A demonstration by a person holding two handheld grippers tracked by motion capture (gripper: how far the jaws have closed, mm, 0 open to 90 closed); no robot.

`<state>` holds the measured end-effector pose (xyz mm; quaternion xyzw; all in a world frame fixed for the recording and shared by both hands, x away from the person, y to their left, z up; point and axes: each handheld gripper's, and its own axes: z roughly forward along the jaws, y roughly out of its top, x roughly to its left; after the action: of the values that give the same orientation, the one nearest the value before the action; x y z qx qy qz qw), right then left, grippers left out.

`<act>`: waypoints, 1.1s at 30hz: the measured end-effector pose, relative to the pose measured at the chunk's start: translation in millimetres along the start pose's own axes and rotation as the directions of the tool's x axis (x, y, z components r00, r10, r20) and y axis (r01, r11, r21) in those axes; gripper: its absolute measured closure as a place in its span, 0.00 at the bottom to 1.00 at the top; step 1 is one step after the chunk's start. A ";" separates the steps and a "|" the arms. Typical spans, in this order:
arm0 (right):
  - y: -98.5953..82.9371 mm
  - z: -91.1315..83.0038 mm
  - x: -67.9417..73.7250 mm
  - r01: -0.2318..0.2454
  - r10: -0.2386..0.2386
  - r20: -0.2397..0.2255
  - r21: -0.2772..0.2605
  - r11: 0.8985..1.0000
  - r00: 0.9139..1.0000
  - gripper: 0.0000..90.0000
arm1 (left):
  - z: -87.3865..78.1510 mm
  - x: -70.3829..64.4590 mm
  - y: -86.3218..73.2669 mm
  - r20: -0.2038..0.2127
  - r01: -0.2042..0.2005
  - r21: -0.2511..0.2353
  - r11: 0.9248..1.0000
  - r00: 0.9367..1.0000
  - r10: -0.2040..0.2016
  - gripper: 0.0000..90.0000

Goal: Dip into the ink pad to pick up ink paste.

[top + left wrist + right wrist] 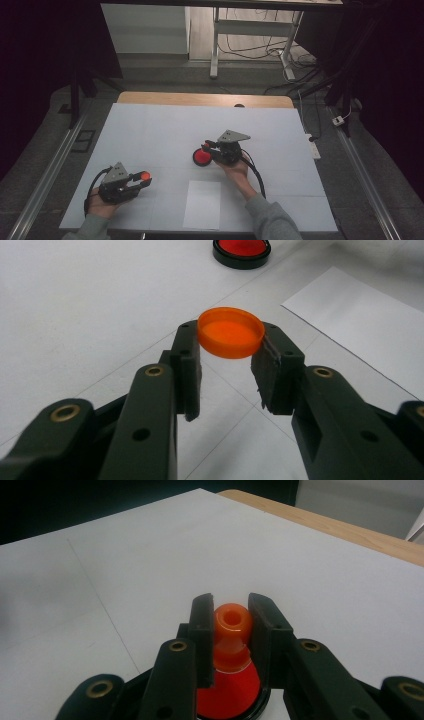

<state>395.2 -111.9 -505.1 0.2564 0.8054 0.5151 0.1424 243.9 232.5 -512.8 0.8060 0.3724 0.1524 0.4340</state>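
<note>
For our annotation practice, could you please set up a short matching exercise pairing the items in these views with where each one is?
Items:
1. orange cap
2. orange nozzle
3. white paper sheet
4. red bottle base

Places:
a. flat on the table between the person's forearms
b. pinched by the right gripper
c. clamped by the left gripper, off the table
d. resting on the table beside the right gripper

Pairs: 1-c, 2-b, 3-a, 4-d
</note>
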 end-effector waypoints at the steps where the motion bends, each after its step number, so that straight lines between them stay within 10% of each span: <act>1: 0.2 -0.6 -0.2 -0.001 0.001 -0.001 0.000 1.000 1.000 0.81 | 0.1 0.0 0.0 0.000 0.000 0.000 1.000 1.000 0.000 0.72; 33: 5.7 -27.7 0.2 -0.018 0.015 -0.057 -0.053 0.998 0.998 0.81 | 1.9 -1.1 1.5 0.001 -0.008 0.004 1.000 1.000 0.008 0.72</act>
<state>382.9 -130.9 -488.1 0.2446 0.7929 0.5446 0.1219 244.9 230.0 -512.6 0.8085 0.3693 0.1530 0.4319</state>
